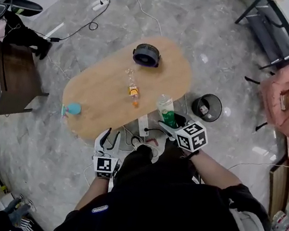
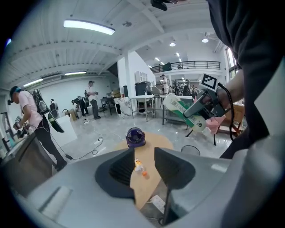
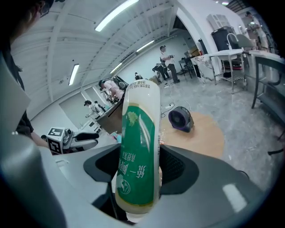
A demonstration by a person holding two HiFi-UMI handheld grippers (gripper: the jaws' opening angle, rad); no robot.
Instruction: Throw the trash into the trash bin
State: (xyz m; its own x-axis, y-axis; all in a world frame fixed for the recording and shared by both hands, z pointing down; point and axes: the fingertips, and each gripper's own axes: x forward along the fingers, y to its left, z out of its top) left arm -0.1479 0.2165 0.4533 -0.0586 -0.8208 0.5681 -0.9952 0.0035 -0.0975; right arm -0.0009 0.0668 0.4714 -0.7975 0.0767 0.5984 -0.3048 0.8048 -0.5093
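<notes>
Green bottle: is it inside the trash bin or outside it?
Outside. The right gripper clamps the green bottle between its fingers, well clear of the trash bin.

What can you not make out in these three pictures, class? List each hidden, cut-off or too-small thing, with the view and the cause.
1. Contents of the trash bin: too small in the head view, and the left gripper view shows only its rim.
2. Lower end of the green bottle: in the right gripper view it is hidden behind the right gripper body.
3. Blue thing at the table edge: too small in the head view to name.
</notes>
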